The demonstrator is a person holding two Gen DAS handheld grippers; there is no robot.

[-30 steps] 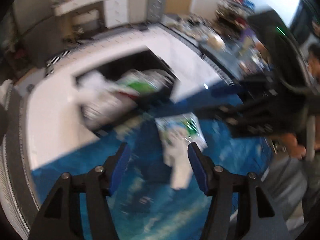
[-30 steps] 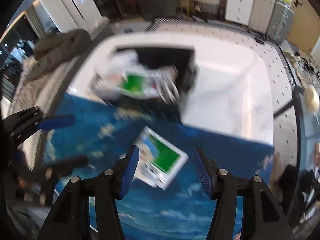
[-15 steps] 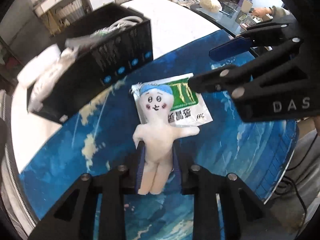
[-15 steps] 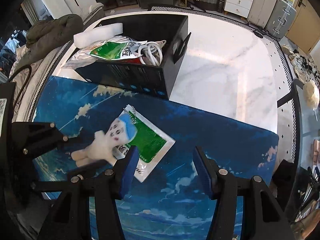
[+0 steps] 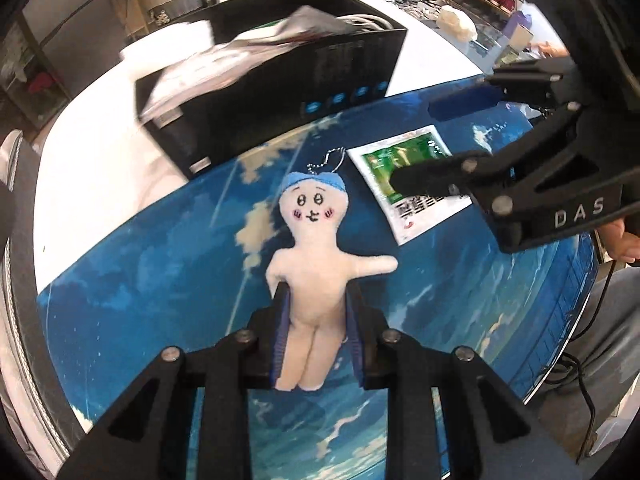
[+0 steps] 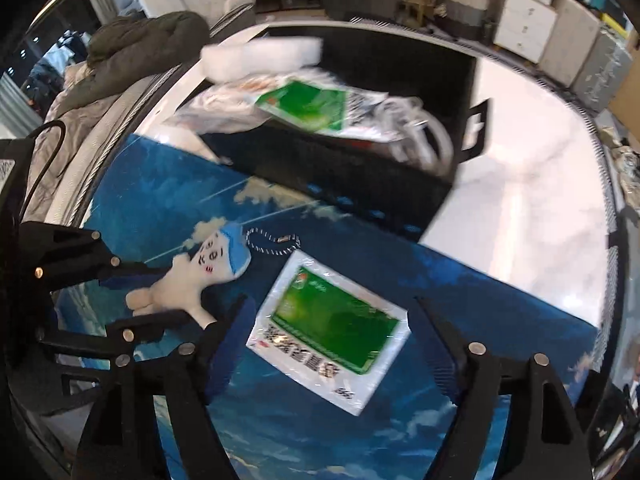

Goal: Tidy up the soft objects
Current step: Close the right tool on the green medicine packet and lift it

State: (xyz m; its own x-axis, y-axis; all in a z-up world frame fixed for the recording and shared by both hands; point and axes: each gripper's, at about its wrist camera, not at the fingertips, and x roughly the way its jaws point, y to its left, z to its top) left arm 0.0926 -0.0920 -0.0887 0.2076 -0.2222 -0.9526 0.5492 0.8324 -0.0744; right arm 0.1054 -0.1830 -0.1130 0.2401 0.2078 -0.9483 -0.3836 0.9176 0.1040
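**Two hand-held grippers over a blue sky-print mat (image 5: 152,280), one at each soft object.**

From largest to smallest: the white table (image 6: 532,200) carries the mat and, at the mat's far edge, a black storage box (image 5: 280,92) heaped with white packets and a coiled cable. On the mat in front of the box lies a green-and-white tissue pack (image 6: 332,328), flat, between the widely spread fingers of the right gripper (image 6: 332,344), whose jaws are opening without touching it. Just beside the pack lies a small white plush doll (image 5: 316,264) with a blue cap and a bead chain; the left gripper (image 5: 318,320) is clamped on its lower body and legs, head pointing toward the box.
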